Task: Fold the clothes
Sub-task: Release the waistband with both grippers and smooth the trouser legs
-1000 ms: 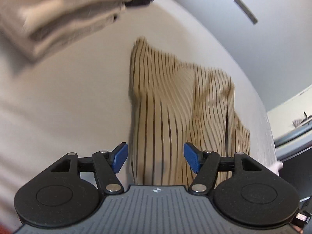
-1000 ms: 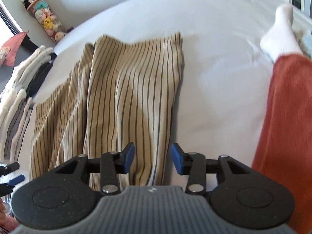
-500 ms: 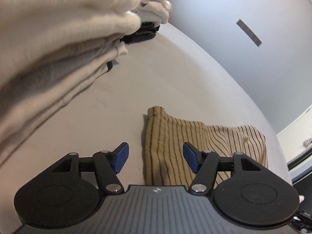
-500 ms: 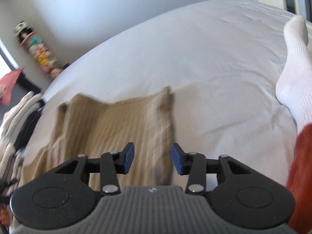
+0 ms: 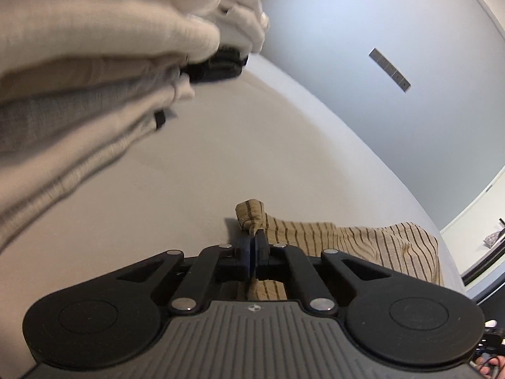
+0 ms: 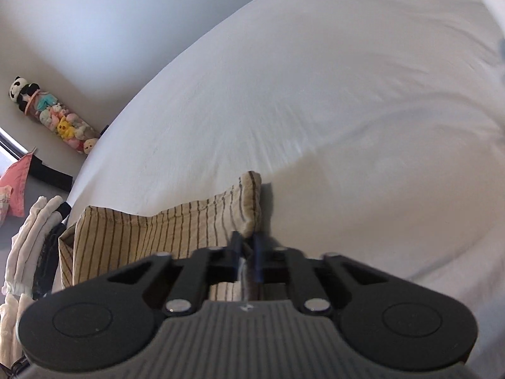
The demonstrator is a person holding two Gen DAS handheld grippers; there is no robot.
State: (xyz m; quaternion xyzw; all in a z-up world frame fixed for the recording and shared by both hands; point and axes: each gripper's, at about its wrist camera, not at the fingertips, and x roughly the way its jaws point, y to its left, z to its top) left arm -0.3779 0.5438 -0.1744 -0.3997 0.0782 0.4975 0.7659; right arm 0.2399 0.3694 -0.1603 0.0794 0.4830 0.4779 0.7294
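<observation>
Left gripper (image 5: 252,246) clenched on a corner of the tan striped garment (image 5: 363,246); the pinched corner pokes up just past the blue pads (image 5: 244,248), and the rest of the cloth spreads right of the fingers on the white bed sheet (image 5: 221,158). Right gripper (image 6: 246,252) also clamped on the striped garment (image 6: 142,233), its corner bunched just ahead of the fingertips, fabric trailing left of them. Stack of folded cream clothes (image 5: 79,79) up-left of the left fingers. Plush toy column (image 6: 53,117) far left. No legible writing or brands.
</observation>
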